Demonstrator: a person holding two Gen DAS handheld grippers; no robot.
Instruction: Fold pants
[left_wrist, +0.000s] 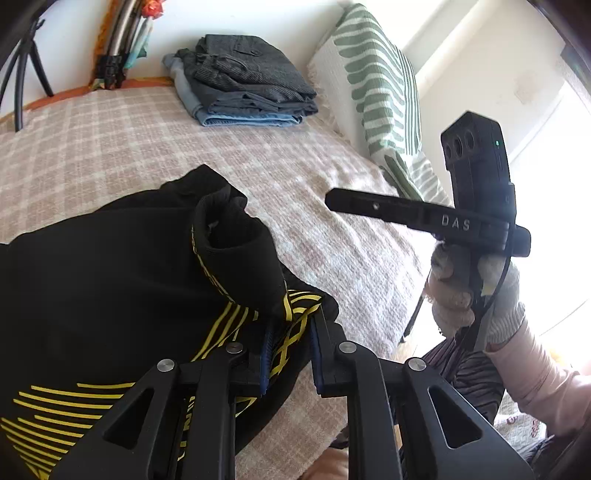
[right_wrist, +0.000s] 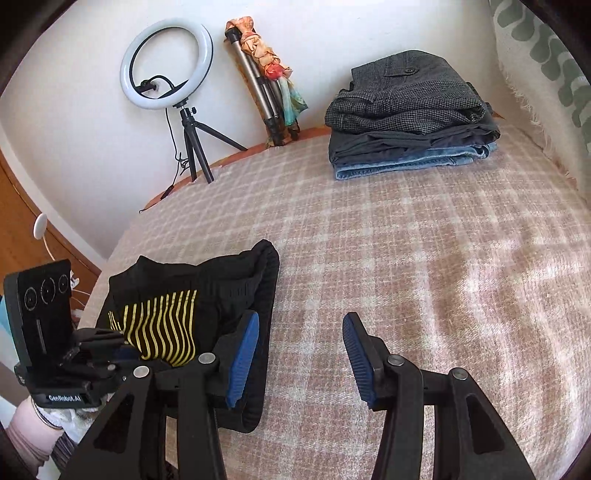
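Note:
Black pants with yellow stripes lie bunched on the checked bed cover, also in the right wrist view. My left gripper has its jaws a little apart around a yellow-striped edge of the pants, with the fabric between the blue pads. My right gripper is open and empty just right of the pants, above the cover. It also shows in the left wrist view, held in the air in a gloved hand.
A stack of folded pants sits at the far side of the bed. A green-patterned pillow stands on the right. A ring light on a tripod and a folded tripod stand by the wall.

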